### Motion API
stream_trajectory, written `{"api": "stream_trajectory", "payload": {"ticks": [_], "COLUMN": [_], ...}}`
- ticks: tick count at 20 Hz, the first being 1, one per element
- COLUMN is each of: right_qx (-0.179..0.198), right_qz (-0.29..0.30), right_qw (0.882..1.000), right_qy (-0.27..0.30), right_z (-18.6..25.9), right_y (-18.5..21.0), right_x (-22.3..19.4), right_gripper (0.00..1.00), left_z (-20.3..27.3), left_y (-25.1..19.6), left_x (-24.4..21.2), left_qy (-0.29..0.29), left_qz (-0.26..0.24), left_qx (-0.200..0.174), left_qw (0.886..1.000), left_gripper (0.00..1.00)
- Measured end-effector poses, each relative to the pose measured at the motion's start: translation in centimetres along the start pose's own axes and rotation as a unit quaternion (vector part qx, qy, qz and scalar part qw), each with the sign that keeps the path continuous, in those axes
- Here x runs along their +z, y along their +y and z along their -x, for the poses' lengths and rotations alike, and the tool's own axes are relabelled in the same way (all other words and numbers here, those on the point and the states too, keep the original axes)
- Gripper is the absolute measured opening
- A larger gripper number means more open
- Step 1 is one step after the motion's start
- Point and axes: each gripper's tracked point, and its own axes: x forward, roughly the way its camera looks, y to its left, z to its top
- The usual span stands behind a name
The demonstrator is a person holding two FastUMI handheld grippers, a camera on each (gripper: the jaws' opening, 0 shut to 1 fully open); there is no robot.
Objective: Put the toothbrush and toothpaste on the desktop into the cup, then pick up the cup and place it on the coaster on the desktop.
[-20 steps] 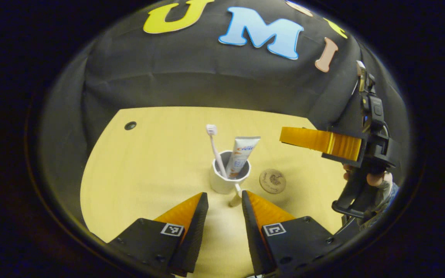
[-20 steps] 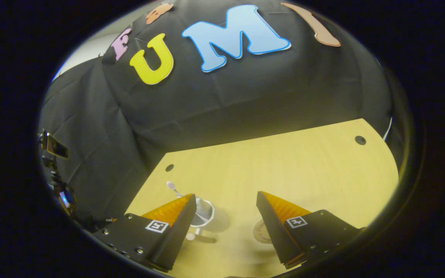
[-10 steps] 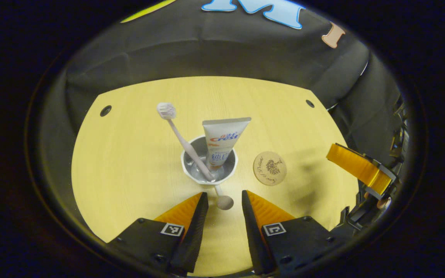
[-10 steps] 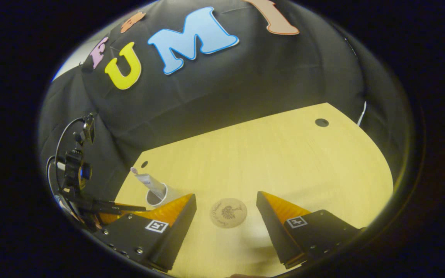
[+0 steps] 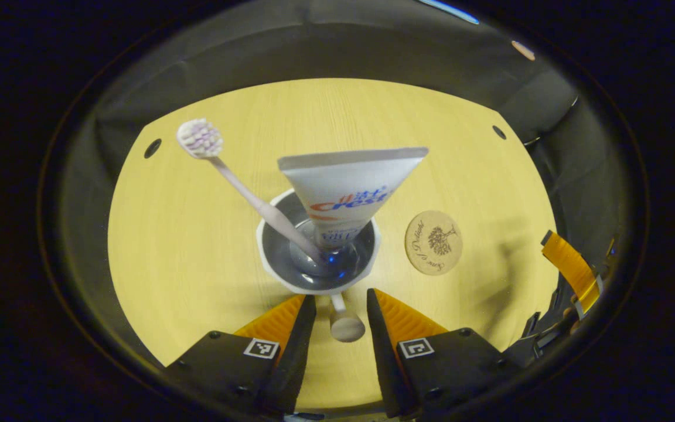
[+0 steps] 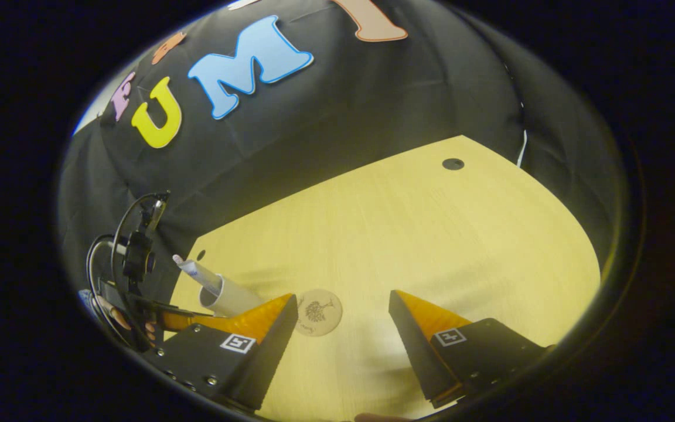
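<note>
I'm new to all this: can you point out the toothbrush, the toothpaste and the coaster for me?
toothbrush (image 5: 199, 138), left gripper view, on its bristle head.
toothpaste (image 5: 346, 186), left gripper view, on the wide flat part of the tube.
coaster (image 5: 433, 242), left gripper view, on its printed middle.

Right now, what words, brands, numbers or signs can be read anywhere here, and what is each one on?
toothpaste: a brand name in big letters with smaller lines under it; it is a product label, so I leave it unquoted.
coaster: curved script beside a tree drawing, too small to read surely.
left gripper and right gripper: square black-and-white code tags on the fingers, no words or numbers.
</note>
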Motion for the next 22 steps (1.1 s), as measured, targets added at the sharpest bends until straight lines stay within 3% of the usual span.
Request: {"api": "stream_trajectory", "payload": {"ticks": [5, 7, 10, 11, 13, 14, 15, 22], "right_qx": [-0.008, -0.013, -0.02, -0.022, -0.023, -0.024, -0.024, -0.019], "right_qz": [-0.013, -0.019, -0.031, -0.034, -0.036, -0.037, -0.038, -0.039], "right_qw": [1.0, 1.0, 0.999, 0.999, 0.999, 0.999, 0.999, 0.999], "right_qy": [0.007, 0.007, 0.01, 0.009, 0.008, 0.009, 0.009, 0.006], "right_z": [0.3, 0.4, 0.5, 0.6, 0.7, 0.7, 0.7, 1.7], "right_y": [-1.1, -1.6, -2.4, -2.7, -3.0, -3.1, -3.2, -4.0], "right_x": [-0.9, -1.2, -1.4, -1.3, -1.2, -1.2, -1.1, -1.2], "right_gripper": [0.94, 0.94, 0.94, 0.94, 0.94, 0.94, 0.94, 0.95], "left_z": [-2.6, -3.3, -3.1, -3.3, -2.9, -2.6, -2.3, -1.4], "left_y": [0.1, 0.2, 0.2, 0.0, -0.1, -0.3, -0.7, -6.4], "left_x": [0.0, -0.2, -0.1, 0.1, 0.2, 0.4, 0.6, 2.1], "left_qy": [0.037, 0.042, 0.033, 0.03, 0.026, 0.023, 0.018, -0.003], "left_qz": [0.008, 0.004, 0.017, 0.017, 0.02, 0.018, 0.013, -0.042], "left_qx": [0.013, 0.019, 0.028, 0.023, 0.014, 0.014, 0.014, 0.005], "left_qw": [0.999, 0.999, 0.999, 0.999, 0.999, 0.999, 1.0, 0.999], "left_gripper": [0.58, 0.3, 0.37, 0.29, 0.29, 0.22, 0.29, 0.29]}}
